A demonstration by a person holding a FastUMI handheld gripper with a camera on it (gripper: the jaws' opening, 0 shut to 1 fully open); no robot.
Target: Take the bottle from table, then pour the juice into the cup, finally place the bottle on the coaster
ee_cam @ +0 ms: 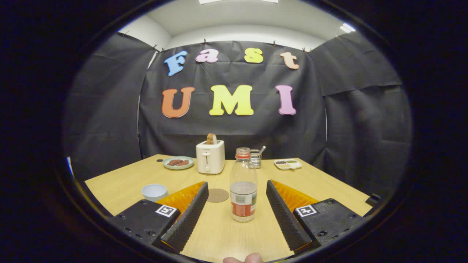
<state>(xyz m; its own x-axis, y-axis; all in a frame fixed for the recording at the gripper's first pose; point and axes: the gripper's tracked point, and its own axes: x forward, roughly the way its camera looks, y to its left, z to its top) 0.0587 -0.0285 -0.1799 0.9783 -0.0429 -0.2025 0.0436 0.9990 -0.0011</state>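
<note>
The claw (237, 199) is wide open in the lower middle of the frame and holds nothing. Its two fingers (186, 215) stand apart on both sides of the bottle (243, 186), and neither of them touches it. The bottle stands upright on the counter (321, 182), between the fingers and a little nearer to the right one. It is a clear bottle with a cap (243, 152) on top, a label around the lower part and some pale liquid inside; I cannot tell if the cap is tight.

As I judge it, the task is only at its start: the bottle is not yet taken, nothing is poured, and the coaster (217, 195) is free. What is left is to close on the bottle, lift it, pour into the cup (154, 191), and then set the bottle on the coaster. The round coaster lies just left of the bottle, beyond the left finger. The pale cup stands further left, near the left finger.

The counter is light wood. In the middle of the frame, beyond the bottle, there is a white toaster (210, 156) with a slice in it, a plate (178, 163) with dark food at its left, a small wire holder (256, 157) behind the bottle, and a divided dish (288, 164) at the right. Black cloth closes the room on three sides, under a white ceiling.
</note>
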